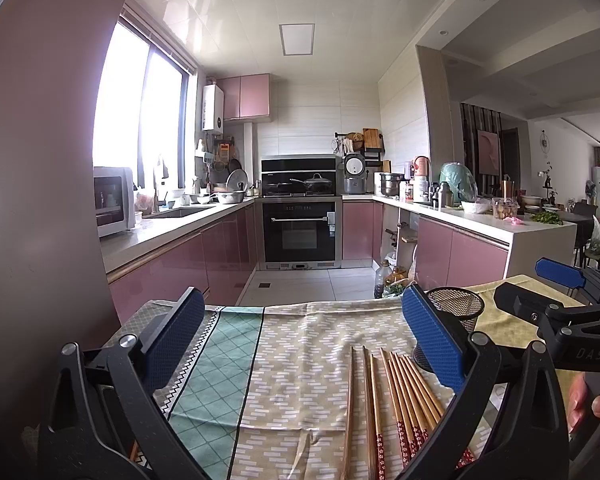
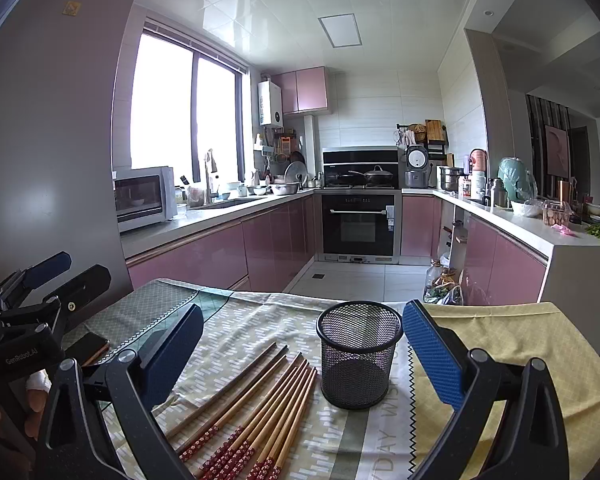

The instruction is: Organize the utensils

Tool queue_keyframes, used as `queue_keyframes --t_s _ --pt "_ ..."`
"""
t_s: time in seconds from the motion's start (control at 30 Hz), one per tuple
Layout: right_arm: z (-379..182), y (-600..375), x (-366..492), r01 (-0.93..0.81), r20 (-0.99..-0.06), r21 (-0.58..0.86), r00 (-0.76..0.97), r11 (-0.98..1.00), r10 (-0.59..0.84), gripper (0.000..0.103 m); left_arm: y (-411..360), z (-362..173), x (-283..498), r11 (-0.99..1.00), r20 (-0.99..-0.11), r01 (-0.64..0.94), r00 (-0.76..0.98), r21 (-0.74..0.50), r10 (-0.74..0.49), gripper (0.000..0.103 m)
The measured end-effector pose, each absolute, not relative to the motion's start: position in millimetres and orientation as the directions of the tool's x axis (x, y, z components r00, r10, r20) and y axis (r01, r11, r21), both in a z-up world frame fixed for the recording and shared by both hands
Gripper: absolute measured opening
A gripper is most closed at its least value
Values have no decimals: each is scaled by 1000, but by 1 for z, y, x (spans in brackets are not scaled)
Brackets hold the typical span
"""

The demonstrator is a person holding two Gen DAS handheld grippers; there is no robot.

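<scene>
Beside the mesh cup point(image 2: 359, 354) lie loose chopsticks point(image 2: 260, 412).

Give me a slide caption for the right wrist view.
Open right gripper frames an empty mesh cup beside loose chopsticks on a patterned tablecloth.

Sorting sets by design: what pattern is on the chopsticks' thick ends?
Red with small white flowers on the chopsticks, clearest in the right wrist view.
</scene>
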State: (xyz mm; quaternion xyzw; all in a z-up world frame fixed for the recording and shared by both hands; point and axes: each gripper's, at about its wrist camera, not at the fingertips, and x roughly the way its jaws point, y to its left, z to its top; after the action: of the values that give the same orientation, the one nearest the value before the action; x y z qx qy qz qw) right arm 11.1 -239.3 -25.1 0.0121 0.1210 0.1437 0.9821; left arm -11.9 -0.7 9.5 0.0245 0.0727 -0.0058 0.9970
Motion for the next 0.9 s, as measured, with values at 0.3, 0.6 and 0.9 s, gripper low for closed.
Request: queue_keyframes --t_s 0.3,0.6,0.9 --pt "-25 -240 12 -281 -235 61 929 958 287 97 -1 10 -13 999 -146 16 989 47 -9 97" --pt "-24 -240 13 -282 -234 63 928 957 289 96 -1 10 -12 999 -148 16 989 47 -9 97" --pt "-24 -242 12 -283 -235 66 927 957 290 96 -5 9 -14 999 -155 16 988 49 -8 97"
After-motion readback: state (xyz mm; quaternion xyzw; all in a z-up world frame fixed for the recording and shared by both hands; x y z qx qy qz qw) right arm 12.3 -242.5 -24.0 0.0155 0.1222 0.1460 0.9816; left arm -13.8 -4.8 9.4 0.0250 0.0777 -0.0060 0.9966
